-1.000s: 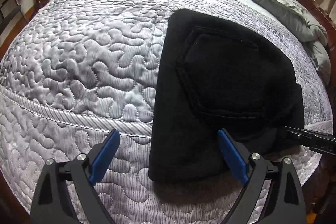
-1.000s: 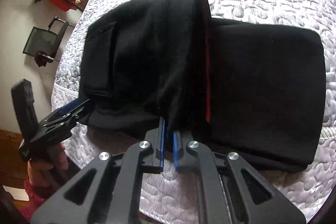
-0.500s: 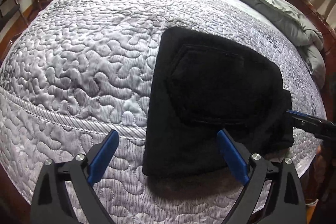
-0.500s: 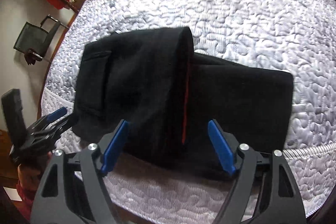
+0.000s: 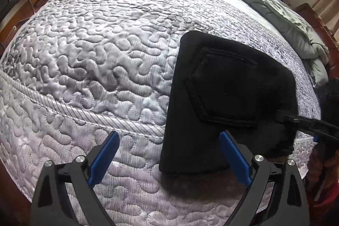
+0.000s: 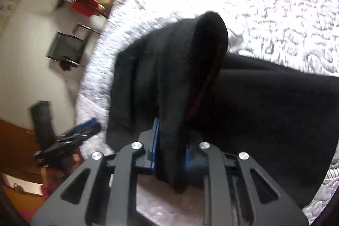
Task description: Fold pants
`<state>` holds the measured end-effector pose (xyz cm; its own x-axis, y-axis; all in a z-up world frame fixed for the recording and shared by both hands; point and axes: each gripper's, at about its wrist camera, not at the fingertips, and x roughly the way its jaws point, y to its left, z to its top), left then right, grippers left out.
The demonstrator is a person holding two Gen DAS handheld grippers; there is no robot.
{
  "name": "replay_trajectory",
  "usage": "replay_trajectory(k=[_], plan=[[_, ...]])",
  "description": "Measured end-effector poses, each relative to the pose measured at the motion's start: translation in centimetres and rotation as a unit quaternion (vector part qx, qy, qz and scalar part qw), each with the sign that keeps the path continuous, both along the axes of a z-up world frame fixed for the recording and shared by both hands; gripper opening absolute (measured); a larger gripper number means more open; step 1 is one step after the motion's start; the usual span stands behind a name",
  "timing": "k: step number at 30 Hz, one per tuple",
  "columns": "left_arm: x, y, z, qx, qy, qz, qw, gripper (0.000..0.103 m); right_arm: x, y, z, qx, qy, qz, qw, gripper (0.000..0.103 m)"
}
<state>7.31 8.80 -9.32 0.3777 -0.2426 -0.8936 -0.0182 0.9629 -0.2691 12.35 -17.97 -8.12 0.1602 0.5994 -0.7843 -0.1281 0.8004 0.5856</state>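
Right wrist view: right gripper jaws closing on raised flap of black pants. Left gripper wide open, empty, at pants' near corner. Pants mostly folded on quilted bed; last fold pending.

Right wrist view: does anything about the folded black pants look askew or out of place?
Yes. The upper fold of the black pants is bunched and lifted off the layer beneath, exposing a red inner strip. The right gripper is closing on that fold. The left gripper is open over the quilted bedspread. Nothing looks damaged.
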Motion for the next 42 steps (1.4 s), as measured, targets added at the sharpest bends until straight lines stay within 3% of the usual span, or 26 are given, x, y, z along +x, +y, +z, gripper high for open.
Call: replay_trajectory(k=[8,13,17,21,27,30,32,37,40,42], plan=[[0.8,-2.8,1.7,-0.004,-0.017,-0.028,0.9995,0.095,-2.2,-3.5,7.4,0.009,-0.078,-0.013,0.997,0.017],[1.5,-6.1,1.7,-0.002,-0.018,-0.059,0.9981,0.095,-3.2,-7.2,9.2,-0.012,-0.092,-0.034,0.995,0.017],[1.9,-8.6,1.0,0.003,-0.012,-0.082,0.9965,0.095,-4.2,-10.5,8.5,-0.019,-0.084,-0.059,0.994,0.017],[2.6,-10.1,-0.3,0.012,0.001,-0.089,0.9960,0.095,-5.0,-13.3,6.0,-0.026,-0.058,-0.088,0.994,0.017],[3.6,-11.4,-3.1,0.041,0.027,-0.096,0.9942,0.097,-5.1,-14.6,-1.1,-0.069,0.009,-0.106,0.992,0.017],[3.8,-11.4,-4.1,0.042,0.025,-0.093,0.9945,0.100,-5.1,-15.3,-3.5,-0.048,0.024,-0.120,0.991,0.018],[3.9,-11.5,-4.1,0.042,0.024,-0.095,0.9943,0.100,-5.1,-15.2,-3.3,-0.048,0.022,-0.110,0.993,0.021],[4.4,-11.8,-1.3,0.040,-0.002,-0.104,0.9938,0.099,-4.6,-14.6,1.0,-0.092,-0.020,-0.065,0.993,0.049],[5.8,-12.6,-0.2,0.038,-0.010,-0.114,0.9927,0.099,-2.5,-15.1,3.3,-0.100,-0.047,-0.072,0.991,0.057],[7.2,-13.3,-0.3,0.048,-0.007,-0.120,0.9916,0.099,-0.6,-15.3,3.2,-0.118,-0.043,-0.077,0.989,0.057]])
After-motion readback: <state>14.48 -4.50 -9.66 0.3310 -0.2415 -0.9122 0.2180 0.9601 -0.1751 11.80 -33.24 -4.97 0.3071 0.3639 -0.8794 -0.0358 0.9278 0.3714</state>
